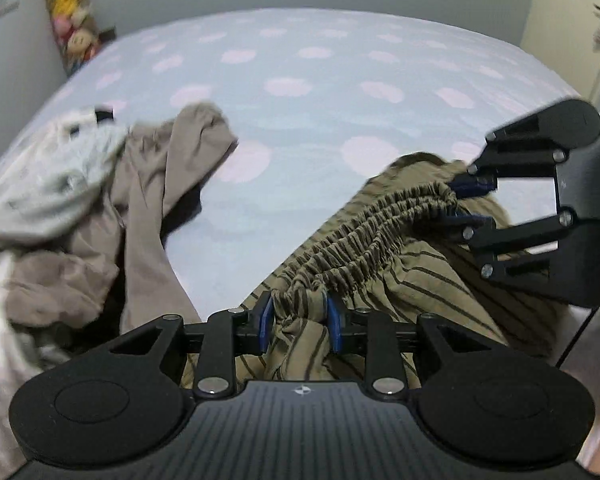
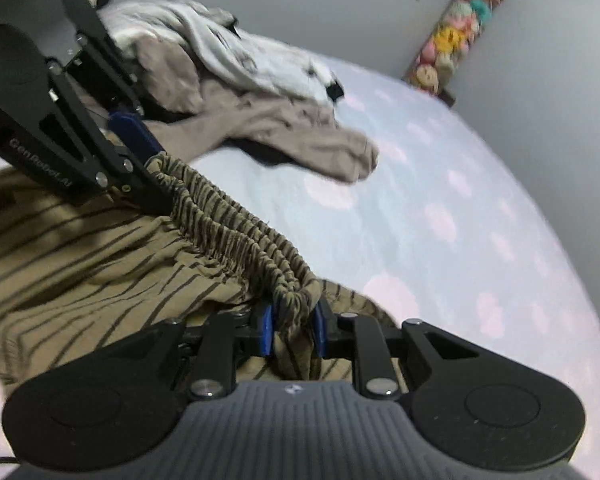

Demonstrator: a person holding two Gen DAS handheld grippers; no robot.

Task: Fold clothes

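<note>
Olive striped shorts (image 1: 428,280) with a gathered elastic waistband (image 1: 364,236) hang stretched between my two grippers above the bed. My left gripper (image 1: 300,320) is shut on one end of the waistband. My right gripper (image 1: 466,206) grips the other end at the right of the left wrist view. In the right wrist view the right gripper (image 2: 294,328) is shut on the waistband (image 2: 236,224), the shorts (image 2: 80,264) hang to the left, and the left gripper (image 2: 140,156) holds the far end at upper left.
A pile of clothes lies on the bed's left side: a taupe garment (image 1: 148,200) and a pale grey one (image 1: 56,176). The bed sheet (image 1: 300,92) is light blue with pink spots. A column of plush toys (image 1: 72,12) stands in the corner by the wall.
</note>
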